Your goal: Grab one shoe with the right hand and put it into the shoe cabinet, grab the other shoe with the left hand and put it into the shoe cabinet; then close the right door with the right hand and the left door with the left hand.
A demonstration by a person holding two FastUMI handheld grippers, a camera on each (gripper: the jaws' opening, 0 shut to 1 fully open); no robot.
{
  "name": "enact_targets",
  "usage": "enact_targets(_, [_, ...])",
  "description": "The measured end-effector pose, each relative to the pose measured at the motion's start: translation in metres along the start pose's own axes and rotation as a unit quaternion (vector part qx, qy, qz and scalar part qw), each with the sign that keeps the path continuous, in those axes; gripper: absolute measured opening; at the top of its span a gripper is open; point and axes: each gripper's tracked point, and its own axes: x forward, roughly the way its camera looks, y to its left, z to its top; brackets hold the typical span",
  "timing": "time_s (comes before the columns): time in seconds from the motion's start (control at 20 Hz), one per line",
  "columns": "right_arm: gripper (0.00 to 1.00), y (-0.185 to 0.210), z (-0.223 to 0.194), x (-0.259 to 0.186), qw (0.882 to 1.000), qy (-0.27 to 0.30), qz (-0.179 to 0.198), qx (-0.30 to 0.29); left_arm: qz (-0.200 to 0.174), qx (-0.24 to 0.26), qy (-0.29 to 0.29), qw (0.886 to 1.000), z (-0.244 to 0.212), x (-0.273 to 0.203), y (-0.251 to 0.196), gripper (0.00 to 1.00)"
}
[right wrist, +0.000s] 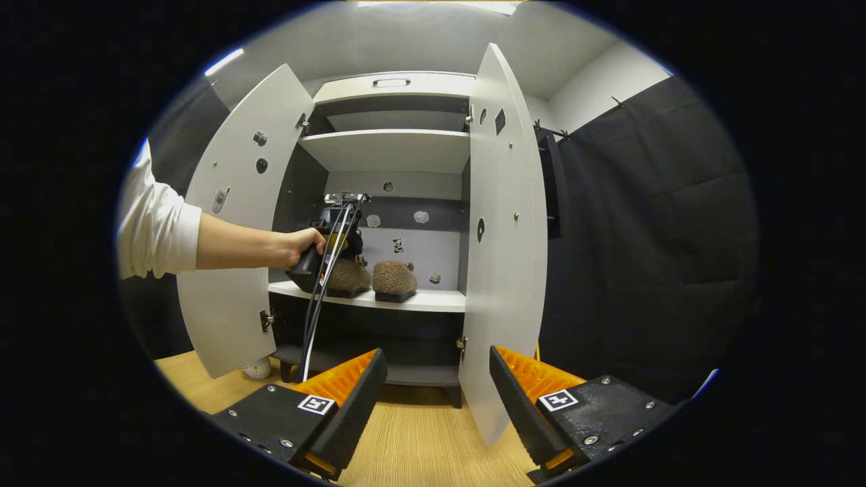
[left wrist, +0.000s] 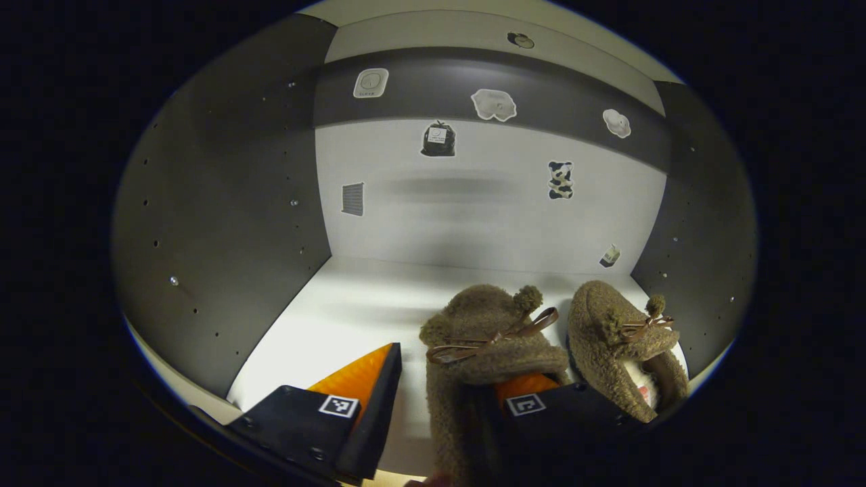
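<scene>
In the left gripper view the left gripper [left wrist: 443, 392] sits inside the shoe cabinet [left wrist: 223, 203], spread wide with one finger tucked into the near shoe [left wrist: 473, 338] and the other clear beside it; the risk I see is that finger dragging the shoe off the shelf [left wrist: 338, 304], away from the second shoe [left wrist: 616, 338] just beside it. In the right gripper view the right gripper [right wrist: 436, 399] hangs spread and empty before the right door [right wrist: 504, 237], while the left door [right wrist: 237, 223] stands open too.

The left gripper view sits inside the shoe cabinet [left wrist: 223, 203], close above its middle shelf [left wrist: 352, 304], facing the back panel. The right gripper view looks from farther out, in front of the shoe cabinet [right wrist: 392, 203], facing its open front; both share that shelf [right wrist: 419, 299].
</scene>
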Motion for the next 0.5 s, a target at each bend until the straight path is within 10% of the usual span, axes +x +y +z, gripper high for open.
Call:
enact_targets(0.15, [0.94, 0.002, 0.0, 0.003, 1.0, 0.0, 0.003, 0.005, -0.002, 0.012, -0.014, 1.0, 0.007, -0.006, 0.001, 0.86])
enact_targets(0.5, [0.94, 0.01, 0.0, 0.009, 1.0, -0.001, 0.013, 0.01, -0.025, -0.01, -0.026, 0.999, 0.01, -0.031, 0.002, 0.91])
